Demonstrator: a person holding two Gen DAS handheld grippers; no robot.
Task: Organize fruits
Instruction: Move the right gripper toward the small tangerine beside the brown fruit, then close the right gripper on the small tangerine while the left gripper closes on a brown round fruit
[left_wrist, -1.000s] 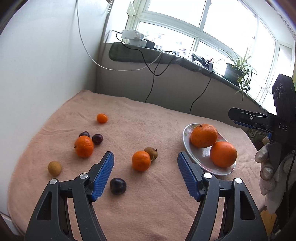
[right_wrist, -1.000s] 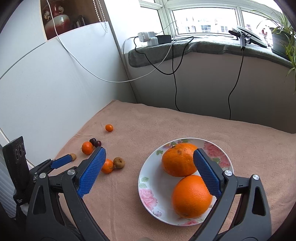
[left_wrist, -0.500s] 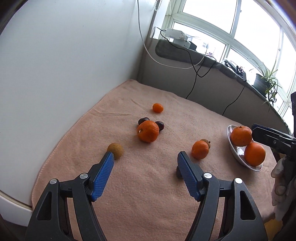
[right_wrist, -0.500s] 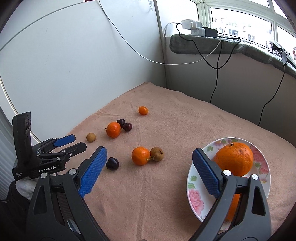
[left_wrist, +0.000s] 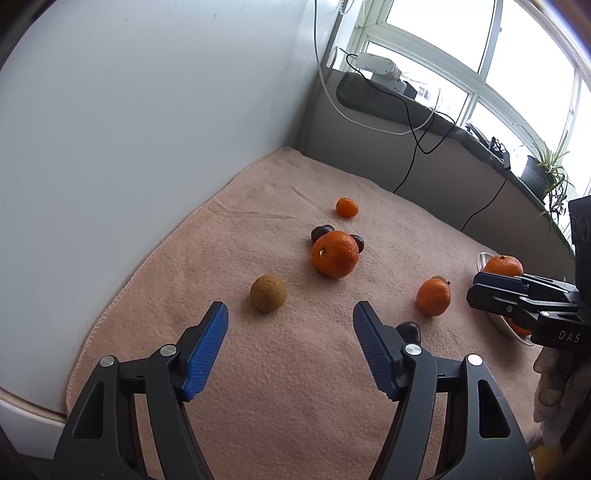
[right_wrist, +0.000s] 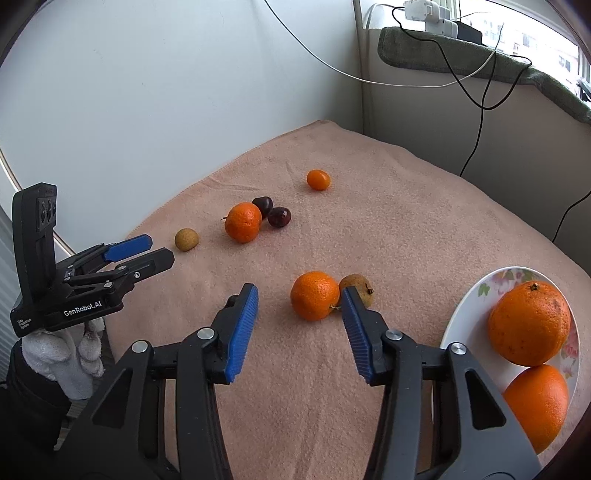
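Observation:
Loose fruit lies on a peach towel (left_wrist: 295, 387). My left gripper (left_wrist: 291, 308) hovers just short of a brown round fruit (left_wrist: 267, 293); its jaws are closing slightly with nothing between them. Beyond sit a tangerine (left_wrist: 335, 253), two dark fruits (left_wrist: 321, 232) and a small orange fruit (left_wrist: 346, 207). My right gripper (right_wrist: 299, 291) is closing. A second tangerine (right_wrist: 314, 295) sits just past its fingertips and the pads do not touch it. A brown fruit (right_wrist: 356, 286) rests against that tangerine. The flowered plate (right_wrist: 465, 306) holds two oranges (right_wrist: 529, 321).
A white wall (left_wrist: 129, 129) borders the towel on the left, close to its edge. A grey ledge (right_wrist: 461, 55) with cables and a power strip runs along the back. A dark fruit (left_wrist: 409, 329) lies behind my left gripper's right finger. A gloved hand (right_wrist: 62, 350) holds the left gripper.
Both grippers have swung left and lower, from the plate towards the loose fruit. The right jaws have narrowed a lot and the second tangerine now sits at their tips.

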